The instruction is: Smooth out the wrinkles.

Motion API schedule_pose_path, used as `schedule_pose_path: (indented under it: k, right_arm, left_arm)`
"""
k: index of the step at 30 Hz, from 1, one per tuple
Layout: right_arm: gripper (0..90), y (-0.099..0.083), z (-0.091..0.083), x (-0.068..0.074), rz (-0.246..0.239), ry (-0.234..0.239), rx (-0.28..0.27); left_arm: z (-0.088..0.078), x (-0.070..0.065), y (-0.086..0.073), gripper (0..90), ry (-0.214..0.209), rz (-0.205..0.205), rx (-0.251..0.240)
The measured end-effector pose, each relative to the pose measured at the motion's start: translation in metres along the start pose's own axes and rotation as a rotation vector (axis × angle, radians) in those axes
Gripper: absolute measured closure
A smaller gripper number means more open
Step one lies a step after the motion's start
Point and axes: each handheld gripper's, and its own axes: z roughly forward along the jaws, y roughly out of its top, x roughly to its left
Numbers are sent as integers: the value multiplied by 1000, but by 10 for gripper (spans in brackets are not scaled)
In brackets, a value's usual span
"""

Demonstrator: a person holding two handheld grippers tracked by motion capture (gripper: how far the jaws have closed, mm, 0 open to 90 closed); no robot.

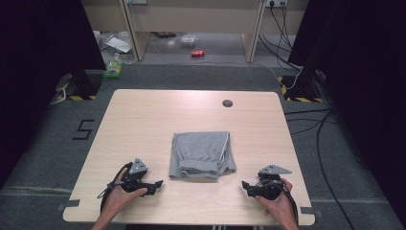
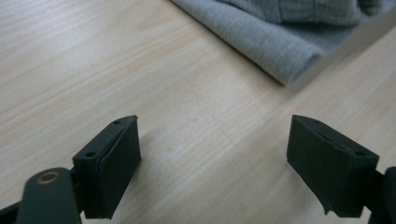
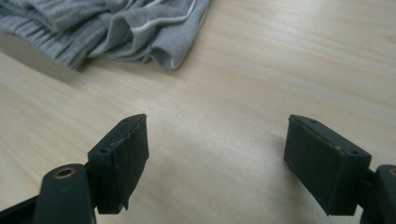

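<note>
- Table (image 1: 143,124): a flat top of pale wood-grain laminate with rounded corners, smooth and matt. It bears the garment near its middle, which leaves bare board on both sides for me to rest on.
- Grey garment (image 1: 203,154): soft knit cloth, folded into a compact rectangle that lies flat on the table. The ribbed waistband (image 3: 46,39) and a thin white piping line (image 3: 159,21) sit at the near edge; the fold on the left side is rounded and thick (image 2: 266,51). I judge the fold finished, since the stack is squared and nothing grips it.
- Left gripper (image 1: 154,184): I hold it low over the table, left of the garment's near corner and apart from the cloth. My jaws stand wide apart with nothing between them; only bare wood shows between the pads (image 2: 116,163). The pads are black rubber blocks, square-edged and matt.
- Right gripper (image 1: 245,187): I hold it right of the garment's near corner, apart from it, pointing inward toward the cloth. Jaws released and spread wide, holding nothing.
- Small dark round disc (image 1: 227,103): it sits on the table beyond the garment's far edge, well apart from it; what it is made of I cannot tell.
</note>
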Motion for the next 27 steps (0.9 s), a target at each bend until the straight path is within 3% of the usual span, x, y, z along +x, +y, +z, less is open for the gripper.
schedule_pose_path:
  k: [6,11,27]
  right_arm:
    - [208,-7,-5,2,-13,-13,13]
    - [209,-6,-5,5,-47,-33,11]
    - [207,-6,-2,5,-55,-28,24]
  left_arm:
    - [-4,-5,-13,148,19,-2,-58]
    - [-4,-5,-13,146,23,-6,-59]
    - [-4,-5,-13,141,20,-5,-57]
